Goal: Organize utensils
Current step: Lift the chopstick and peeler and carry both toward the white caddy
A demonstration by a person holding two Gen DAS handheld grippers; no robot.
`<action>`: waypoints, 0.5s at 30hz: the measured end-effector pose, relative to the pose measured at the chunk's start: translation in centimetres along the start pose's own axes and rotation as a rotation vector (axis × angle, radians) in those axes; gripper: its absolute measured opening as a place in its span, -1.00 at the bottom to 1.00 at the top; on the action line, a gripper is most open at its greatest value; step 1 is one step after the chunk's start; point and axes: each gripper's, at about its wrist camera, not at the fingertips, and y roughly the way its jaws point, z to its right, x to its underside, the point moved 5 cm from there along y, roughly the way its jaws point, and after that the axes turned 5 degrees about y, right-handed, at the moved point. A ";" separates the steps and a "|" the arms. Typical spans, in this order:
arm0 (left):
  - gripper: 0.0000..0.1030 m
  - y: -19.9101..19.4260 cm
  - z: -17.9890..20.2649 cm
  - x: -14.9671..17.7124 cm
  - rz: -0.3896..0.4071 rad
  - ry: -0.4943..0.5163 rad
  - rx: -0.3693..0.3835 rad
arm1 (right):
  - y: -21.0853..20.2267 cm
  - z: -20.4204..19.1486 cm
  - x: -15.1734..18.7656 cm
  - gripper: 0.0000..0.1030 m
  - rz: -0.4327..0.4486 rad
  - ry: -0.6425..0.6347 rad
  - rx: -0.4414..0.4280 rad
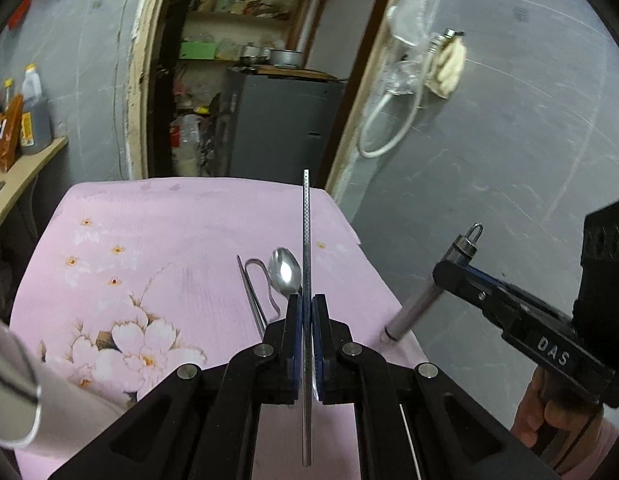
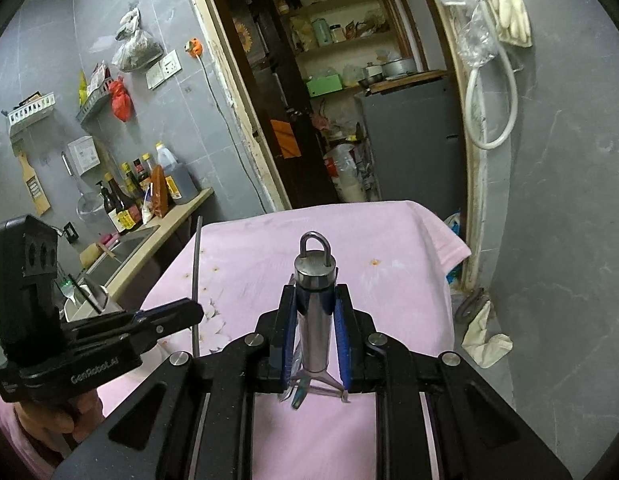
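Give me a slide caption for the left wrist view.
Left tool pinches a thin metal rod above the pink cloth, spoon lying below.

Right claw (image 1: 449, 280) body, white label: "DAS"
Left claw (image 2: 197, 312) body, side lettering: "GenRobot.AI"
Bottle labels (image 2: 127, 220) on the surface by the wall: too small to read
Hanging wooden board (image 2: 32, 190): text unreadable

A surface draped in a pink cloth (image 1: 157, 240) printed with pale blossoms fills both wrist views. On it, side by side near its middle, lie a shiny steel spoon (image 1: 284, 272), bowl up, a bent strip of metal (image 1: 265, 280) and thin metal chopsticks (image 1: 251, 296).
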 end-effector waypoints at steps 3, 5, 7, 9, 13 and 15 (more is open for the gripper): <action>-0.90 -1.5 0.0 0.8 0.016 0.006 0.026 | -1.3 -0.7 0.3 -0.69 0.027 0.003 0.022; -0.90 -2.2 -0.1 1.1 0.021 0.004 0.040 | -2.2 -1.2 0.3 -0.69 0.046 0.006 0.033; -0.90 -3.0 -0.3 1.3 0.028 0.011 0.053 | -2.8 -1.9 0.2 -0.69 0.062 0.004 0.043; -0.90 -4.0 -0.4 1.4 0.039 0.019 0.068 | -3.7 -2.8 0.2 -0.69 0.078 -0.005 0.053; -0.90 -6.2 -0.6 1.0 0.075 0.032 0.087 | -5.4 -5.0 -0.5 -0.69 0.107 -0.018 0.048; -0.90 -7.5 -0.9 0.6 0.099 0.030 0.098 | -6.2 -6.3 -1.0 -0.69 0.123 -0.028 0.041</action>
